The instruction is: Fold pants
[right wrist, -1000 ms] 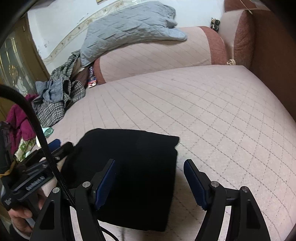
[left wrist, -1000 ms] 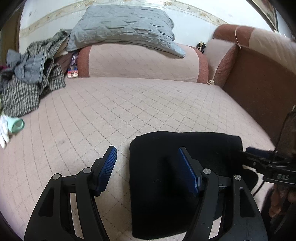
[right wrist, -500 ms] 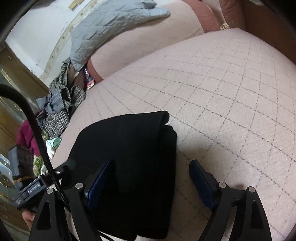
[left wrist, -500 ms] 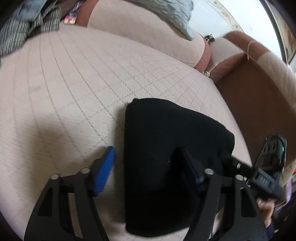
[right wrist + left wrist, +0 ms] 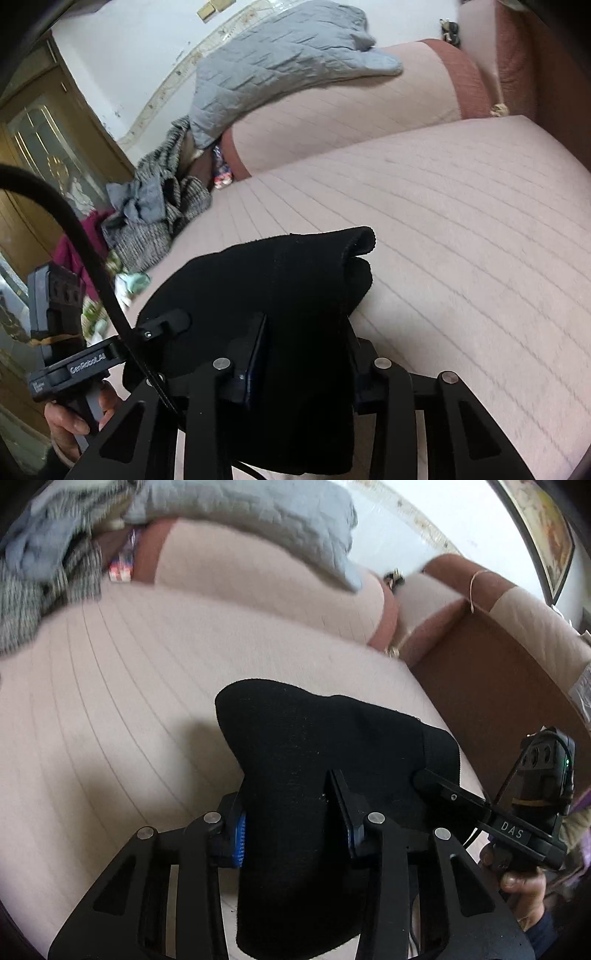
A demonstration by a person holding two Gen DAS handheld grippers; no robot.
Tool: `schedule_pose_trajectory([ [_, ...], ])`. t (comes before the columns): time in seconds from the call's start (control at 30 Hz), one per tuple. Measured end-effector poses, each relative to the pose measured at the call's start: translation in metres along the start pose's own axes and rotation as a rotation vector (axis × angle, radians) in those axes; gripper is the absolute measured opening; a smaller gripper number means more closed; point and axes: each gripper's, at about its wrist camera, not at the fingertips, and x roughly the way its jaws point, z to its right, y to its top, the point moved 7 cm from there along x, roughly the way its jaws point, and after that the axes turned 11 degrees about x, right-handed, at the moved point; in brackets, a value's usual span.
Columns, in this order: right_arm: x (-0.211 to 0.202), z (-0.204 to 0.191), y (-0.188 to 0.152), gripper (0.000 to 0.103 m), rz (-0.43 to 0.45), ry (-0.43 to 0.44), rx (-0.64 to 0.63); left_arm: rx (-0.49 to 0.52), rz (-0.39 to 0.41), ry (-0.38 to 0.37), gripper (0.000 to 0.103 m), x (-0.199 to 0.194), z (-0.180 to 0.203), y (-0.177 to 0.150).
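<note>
Pink quilted sofa seat [image 5: 110, 709] fills both views, w/ rounded pink backrest [image 5: 258, 576] trimmed in rust-brown at 12 o'clock and a brown armrest [image 5: 491, 672] at 2–3 o'clock in left-wrist view. White wall behind; wooden door w/ glass panel [image 5: 40, 147] at 9–10 o'clock in right-wrist view. Grey quilted blanket [image 5: 280, 55] draped over backrest top. Pile of plaid and grey clothes [image 5: 155, 210] at seat's far left corner. Folded black pants [image 5: 314, 768] sit centre-bottom, lifted partly off seat. Left gripper [image 5: 293, 834] pinches pants' left edge; right gripper [image 5: 306, 362] clamps the right edge, fabric bunched between fingers.
</note>
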Motion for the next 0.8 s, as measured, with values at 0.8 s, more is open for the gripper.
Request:
schedule_pose_trajectory([
  [0.8, 0.059, -0.029, 0.039, 0.065, 0.081, -0.156, -0.178, -0.015, -0.045, 0.323, 0.053, 0.029, -0.082, 0.013],
])
